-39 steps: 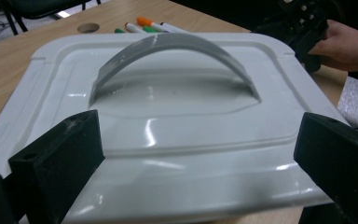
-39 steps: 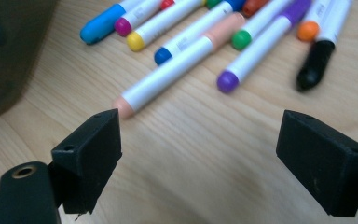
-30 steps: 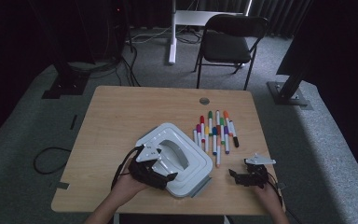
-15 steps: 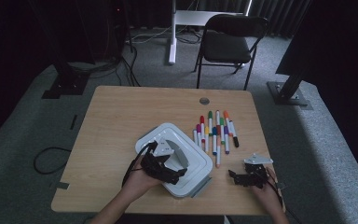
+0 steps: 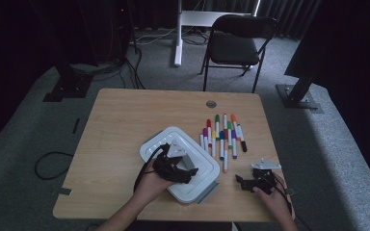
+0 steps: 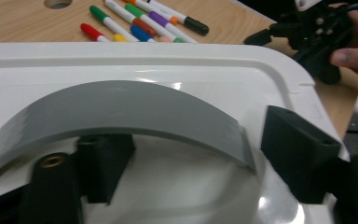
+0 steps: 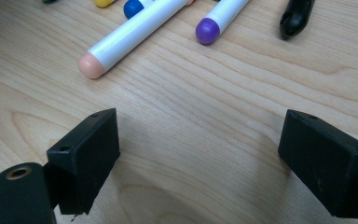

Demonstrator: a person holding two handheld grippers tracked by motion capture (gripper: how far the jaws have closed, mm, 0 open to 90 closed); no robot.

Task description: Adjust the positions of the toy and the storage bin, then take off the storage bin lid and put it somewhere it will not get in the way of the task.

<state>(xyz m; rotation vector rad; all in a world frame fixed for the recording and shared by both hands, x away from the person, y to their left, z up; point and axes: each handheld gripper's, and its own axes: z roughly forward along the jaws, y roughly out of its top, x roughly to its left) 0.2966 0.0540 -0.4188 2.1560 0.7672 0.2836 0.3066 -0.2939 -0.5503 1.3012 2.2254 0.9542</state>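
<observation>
Grey handle (image 6: 121,109) of the white box (image 5: 180,163) arches between the two jaws of the left gripper (image 5: 173,168); in the left gripper view one black jaw sits under the handle's left half and the other stands just off its right end, beyond the curved strip; these jaws have just been closing, yet a gap shows at the right jaw and I cannot tell whether the left pad touches, so the handle is straddled rather than pinched. White box lies under that gripper, near the front edge of the wooden table (image 5: 120,125), its rounded lid rim framing the handle on all sides; the left hand (image 5: 149,185) grips the tool from behind, the cable looping over the lid. Beyond the box's right edge, between the two grippers and farther from the person, the coloured markers (image 5: 221,137) lie in a loose row side by side, caps toward the far side and toward the near side alike; a peach-capped marker (image 7: 130,35) and a purple-capped marker (image 7: 221,21) lie just ahead of the right gripper's jaws. Right gripper (image 5: 255,183) rests low over bare wood to the right of the box, well apart from it; its jaws stand wide with nothing between them but tabletop; the right hand (image 5: 272,197) holds it from behind.
</observation>
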